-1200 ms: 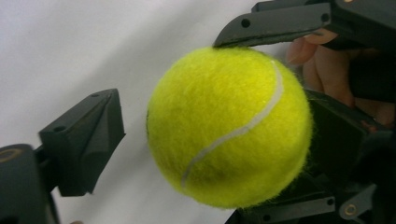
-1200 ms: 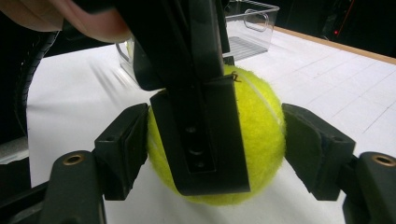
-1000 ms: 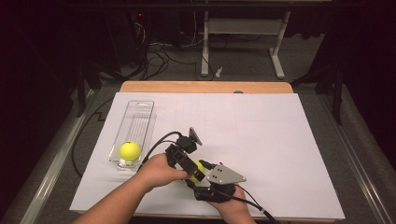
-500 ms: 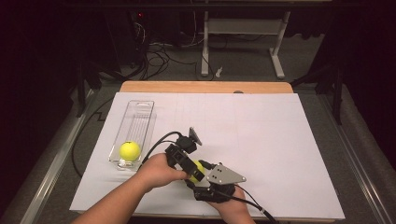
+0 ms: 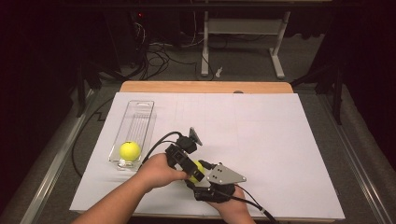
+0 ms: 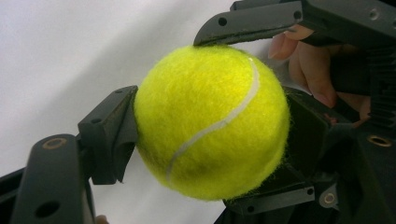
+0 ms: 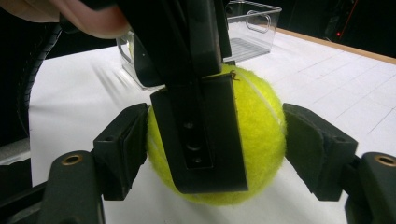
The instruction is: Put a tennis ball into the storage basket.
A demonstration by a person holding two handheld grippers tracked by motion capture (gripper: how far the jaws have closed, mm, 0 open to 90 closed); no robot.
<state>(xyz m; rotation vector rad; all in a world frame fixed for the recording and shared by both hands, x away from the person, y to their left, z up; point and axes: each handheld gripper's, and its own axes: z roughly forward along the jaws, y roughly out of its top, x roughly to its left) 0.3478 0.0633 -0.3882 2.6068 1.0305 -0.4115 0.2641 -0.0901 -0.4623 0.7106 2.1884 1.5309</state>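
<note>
A yellow tennis ball point(image 5: 199, 168) is held just above the white paper near the table's front edge, between both grippers. My left gripper point(image 6: 210, 133) is shut on the ball, with one pad on its left side and the other behind its right side. My right gripper point(image 7: 217, 154) is shut on the same ball point(image 7: 261, 126) from a crossing direction, its pads pressing both flanks. One left gripper finger point(image 7: 201, 140) crosses in front of the ball there. In the high view the left gripper point(image 5: 189, 164) comes in from the left and the right gripper point(image 5: 206, 179) from below.
A clear plastic tray point(image 5: 140, 119) lies at the left of the paper, with a second tennis ball point(image 5: 130, 150) at its near end. White paper point(image 5: 280, 149) covers the tabletop. Cables trail from both grippers.
</note>
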